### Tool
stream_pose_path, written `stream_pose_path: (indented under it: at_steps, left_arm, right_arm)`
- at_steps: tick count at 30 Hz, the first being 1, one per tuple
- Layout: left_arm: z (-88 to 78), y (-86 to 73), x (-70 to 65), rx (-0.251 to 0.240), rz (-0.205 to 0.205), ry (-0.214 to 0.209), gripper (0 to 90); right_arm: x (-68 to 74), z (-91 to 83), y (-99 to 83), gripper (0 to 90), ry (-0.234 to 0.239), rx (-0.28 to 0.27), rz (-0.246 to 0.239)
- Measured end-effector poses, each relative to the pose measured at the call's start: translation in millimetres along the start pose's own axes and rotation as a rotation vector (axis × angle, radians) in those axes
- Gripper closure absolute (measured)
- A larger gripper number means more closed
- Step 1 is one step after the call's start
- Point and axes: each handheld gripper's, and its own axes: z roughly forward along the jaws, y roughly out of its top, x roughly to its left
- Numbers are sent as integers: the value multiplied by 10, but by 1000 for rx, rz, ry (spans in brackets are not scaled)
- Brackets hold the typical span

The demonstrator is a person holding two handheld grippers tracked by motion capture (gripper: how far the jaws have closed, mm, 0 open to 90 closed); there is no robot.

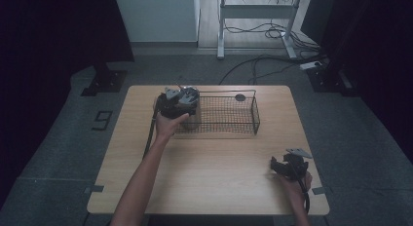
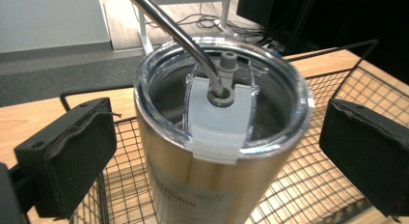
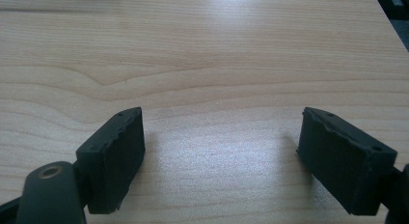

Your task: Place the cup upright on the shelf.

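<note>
A: Where is the tumbler (image 2: 212,151)?
B: Upright in the left end of the basket (image 1: 243,120).
A: And the left tool (image 2: 219,156)?
B: Wide open astride the tumbler, pads clear of it.
A: The right tool (image 3: 221,156)?
B: Wide open, empty, over the tabletop (image 3: 202,64), well apart from the basket.

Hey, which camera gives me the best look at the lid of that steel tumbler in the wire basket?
The left gripper view: the tumbler's clear lid sits close up, with its white slider and the metal straw through it. In the high view it is small and far off, partly behind the left claw. The right gripper view faces bare table.
</note>
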Motion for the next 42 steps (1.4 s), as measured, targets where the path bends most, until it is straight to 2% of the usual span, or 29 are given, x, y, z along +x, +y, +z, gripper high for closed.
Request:
stream_pose_path:
  at_steps: [5, 10, 17, 26, 32, 35, 36, 42]
  left_arm:
    - [-180, 4, -16, -10, 2, -9, 1]
    - [-338, -50, -43, -3, 5, -5, 8]
    - [-540, -167, -91, -18, -2, -28, 28]
    - [-772, -420, -72, -12, -36, -59, 50]
    - [-938, -567, -72, 2, -39, -71, 55]
    - [-1061, -682, -62, 10, -39, -60, 57]
    - [-1061, -682, -62, 10, -39, -60, 58]
    - [-1238, -911, -26, 26, -48, -45, 62]
  right_arm:
    - [1, 0, 0, 164, 0, 0, 0]
    - [0, 0, 0, 164, 0, -1, -1]
    - [4, -1, 2, 164, -1, 1, 4]
    - [3, -1, 3, 165, 0, 2, 3]
    - [5, 2, 7, 165, -1, 4, 3]
    - [5, 2, 8, 165, -1, 4, 3]
    - [5, 2, 8, 165, -1, 4, 3]
    - [5, 2, 7, 165, -1, 4, 3]
